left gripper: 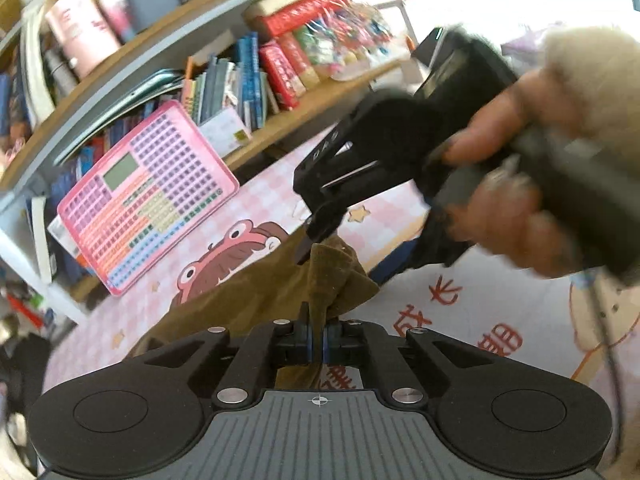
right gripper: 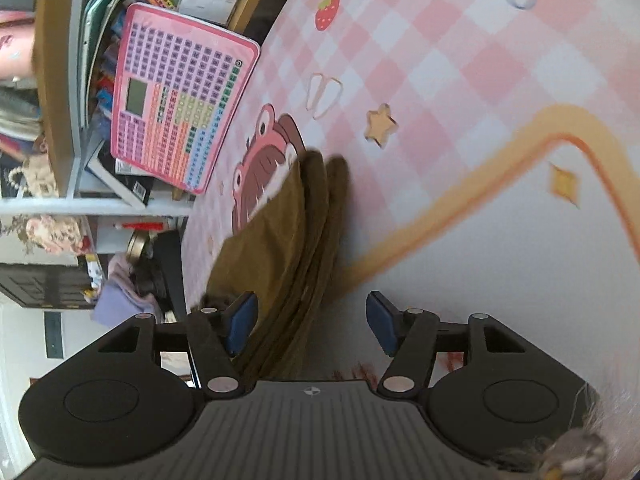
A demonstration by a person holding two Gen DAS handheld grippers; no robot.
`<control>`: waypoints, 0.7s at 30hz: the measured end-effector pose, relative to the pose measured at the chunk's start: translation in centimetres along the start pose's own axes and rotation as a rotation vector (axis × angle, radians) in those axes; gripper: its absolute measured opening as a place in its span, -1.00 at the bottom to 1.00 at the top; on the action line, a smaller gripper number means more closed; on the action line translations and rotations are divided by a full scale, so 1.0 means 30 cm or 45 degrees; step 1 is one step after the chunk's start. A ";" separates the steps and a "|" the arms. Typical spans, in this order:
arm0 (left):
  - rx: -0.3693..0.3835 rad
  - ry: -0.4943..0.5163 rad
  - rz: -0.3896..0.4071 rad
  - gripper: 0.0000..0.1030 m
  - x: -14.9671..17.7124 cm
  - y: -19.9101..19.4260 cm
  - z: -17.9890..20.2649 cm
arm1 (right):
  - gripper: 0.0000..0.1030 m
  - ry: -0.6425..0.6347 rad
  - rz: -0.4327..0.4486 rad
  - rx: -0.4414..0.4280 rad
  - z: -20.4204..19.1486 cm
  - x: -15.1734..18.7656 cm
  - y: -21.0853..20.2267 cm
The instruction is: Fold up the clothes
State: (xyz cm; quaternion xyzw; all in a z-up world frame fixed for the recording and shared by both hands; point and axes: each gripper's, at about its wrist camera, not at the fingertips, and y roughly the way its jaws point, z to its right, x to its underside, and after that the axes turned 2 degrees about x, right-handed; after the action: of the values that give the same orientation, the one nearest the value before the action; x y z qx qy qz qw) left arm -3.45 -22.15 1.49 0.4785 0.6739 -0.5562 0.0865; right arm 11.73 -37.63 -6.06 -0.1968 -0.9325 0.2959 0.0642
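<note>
Brown cloth [left gripper: 256, 292] lies in a loose fold on a pink checked table cover [left gripper: 260, 196] printed with a cartoon frog-hatted figure, stars and red characters. From the left wrist camera, the left gripper [left gripper: 319, 344] has its blue pads pressed together on a raised corner of the cloth, which stands up in a peak between the fingers while the rest slopes down to the table on the left. Just beyond that peak, the right gripper [left gripper: 316, 236] reaches in from the upper right, its black fingertips right at the top of the same bunched corner; a person's hand [left gripper: 504, 184] with a fuzzy cream sleeve [left gripper: 592, 76] grips its handle.

From the right wrist camera, the right gripper [right gripper: 310, 320] has its jaws standing apart, the two blue pads [right gripper: 380, 320] well separated. The cloth [right gripper: 276, 240] runs up between them as a stack of folded layers with their edges side by side; it lies close against the left pad, clear of the right one, and neither pad presses it.

At the back of the table, a pink tablet-like board [left gripper: 148, 196] covered in small coloured keys leans against a wooden bookshelf [left gripper: 304, 108] packed with books and boxes.
</note>
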 end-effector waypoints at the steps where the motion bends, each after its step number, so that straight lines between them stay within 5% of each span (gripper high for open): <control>1: 0.012 -0.019 0.001 -0.93 0.002 -0.003 -0.010 | 0.16 0.007 0.008 -0.001 -0.004 -0.015 0.016; 4: 0.059 -0.069 -0.015 -0.93 0.017 -0.014 -0.016 | 0.12 0.016 0.013 -0.010 -0.018 -0.052 0.053; 8: 0.104 -0.142 -0.021 -0.94 0.032 -0.028 -0.024 | -0.79 -0.025 -0.004 -0.049 -0.020 -0.075 0.062; 15: 0.275 -0.320 0.078 -0.94 -0.009 -0.046 -0.073 | -0.80 -0.066 0.103 -0.123 -0.032 -0.094 -0.049; 21: 0.436 -0.445 0.087 -0.94 0.028 -0.029 -0.087 | -0.80 -0.080 0.142 -0.005 -0.011 -0.076 -0.116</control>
State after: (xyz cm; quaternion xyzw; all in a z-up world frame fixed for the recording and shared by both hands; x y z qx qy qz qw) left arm -3.45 -19.46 2.48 0.4052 0.5280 -0.7334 0.1384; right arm 12.74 -40.98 -3.80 -0.2390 -0.9222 0.3033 0.0181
